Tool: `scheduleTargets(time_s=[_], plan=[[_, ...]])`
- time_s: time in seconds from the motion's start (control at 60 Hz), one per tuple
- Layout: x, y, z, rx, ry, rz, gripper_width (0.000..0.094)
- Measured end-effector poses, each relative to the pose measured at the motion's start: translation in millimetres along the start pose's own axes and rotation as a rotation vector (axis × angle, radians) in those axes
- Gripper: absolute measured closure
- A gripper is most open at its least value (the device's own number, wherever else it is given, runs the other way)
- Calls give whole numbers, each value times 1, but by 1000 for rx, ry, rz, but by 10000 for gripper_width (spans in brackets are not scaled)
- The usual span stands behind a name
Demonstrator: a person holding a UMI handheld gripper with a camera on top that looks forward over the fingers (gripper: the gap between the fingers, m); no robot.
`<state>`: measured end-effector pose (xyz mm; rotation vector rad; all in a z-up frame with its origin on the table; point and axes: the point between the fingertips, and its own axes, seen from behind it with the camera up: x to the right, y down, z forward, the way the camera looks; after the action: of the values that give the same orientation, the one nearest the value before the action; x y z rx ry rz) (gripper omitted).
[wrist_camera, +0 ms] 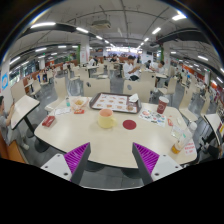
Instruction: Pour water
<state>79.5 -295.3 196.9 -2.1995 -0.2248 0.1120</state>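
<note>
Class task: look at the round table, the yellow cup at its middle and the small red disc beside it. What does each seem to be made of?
Round cream table: smooth matt top, probably laminate; no grain shows.
Yellow cup: opaque, even colour, likely plastic.
Small red disc: flat, uniform; perhaps a plastic lid or coaster, unclear.
The claw hangs open, short of them.

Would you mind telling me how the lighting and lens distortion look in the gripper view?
In the gripper view, the wide-angle lens bends the scene strongly: the table edge and ceiling lights curve. Lighting is even overhead strip light, with only soft shadows. Small items, like the yellowish cup, lack fine detail. The gripper has its fingers open, nothing between them.
</note>
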Motion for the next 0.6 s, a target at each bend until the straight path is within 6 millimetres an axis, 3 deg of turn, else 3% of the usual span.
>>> scheduleTargets(time_s=[0.05,0.117,0.133,0.15,0.367,0.5,0.6], plan=[[6,2,0,-1,9,10,85],[34,14,-2,-11,28,25,86],[25,12,4,-14,34,30,87],[45,19,0,-16,37,34,86],[154,66,10,-40,131,82,86],[232,99,28,-55,198,123,85],[287,109,45,-31,243,154,87]])
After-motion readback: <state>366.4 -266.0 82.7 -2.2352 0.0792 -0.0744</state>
